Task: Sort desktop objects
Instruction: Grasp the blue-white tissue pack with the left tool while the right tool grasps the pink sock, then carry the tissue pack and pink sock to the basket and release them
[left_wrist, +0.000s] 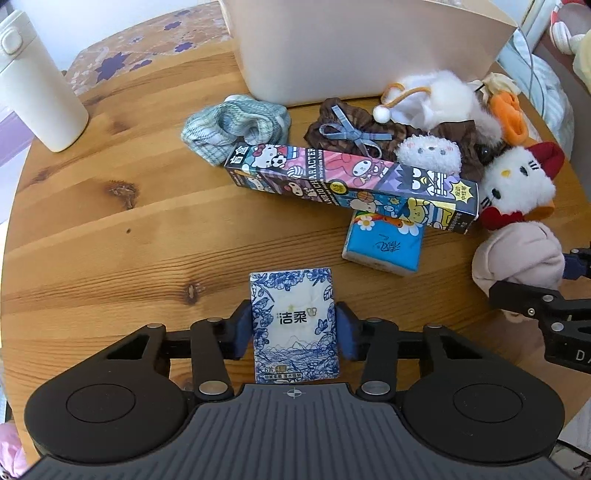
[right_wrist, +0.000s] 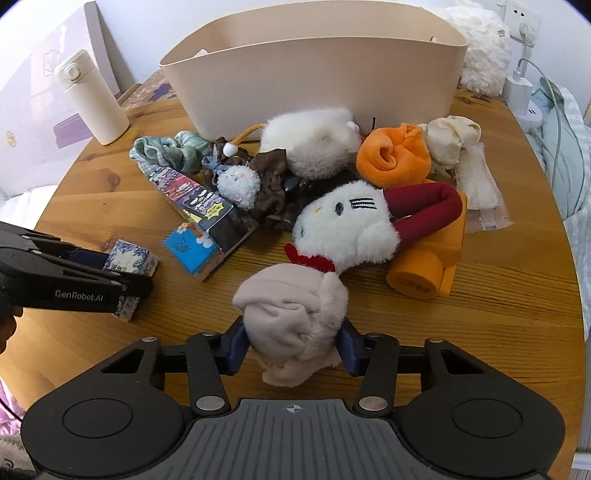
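On the round wooden table (left_wrist: 110, 229), both claws are already down on their picks. The left gripper (left_wrist: 294, 332) has its blue pads squeezed against the long sides of a small blue-and-white floral tissue pack (left_wrist: 294, 321) that lies flat on the wood right in front of it, so it's pinching that. The right gripper (right_wrist: 293, 345) is clamped on a rolled-up pale beige plush bundle (right_wrist: 291, 314) that sits at the near edge of the pile, touching the white plush cat with the red bow (right_wrist: 347, 229).

Handling-wise, I'd guess the tissue pack is super light and a bit squishy, with a slick plastic wrap. Gripping across the narrow width near the middle, like now, seems right; squeeze too hard and it'll just buckle. The beige bundle looks soft and floppy, so it'll compress a lot, and loose ends may dangle or unroll. Grab the thick middle of the roll, not a flap.

The big cream plastic bin (right_wrist: 314, 81) stands at the back of the table behind the pile, probably where stuff goes. Both picks look light enough to lift straight up.
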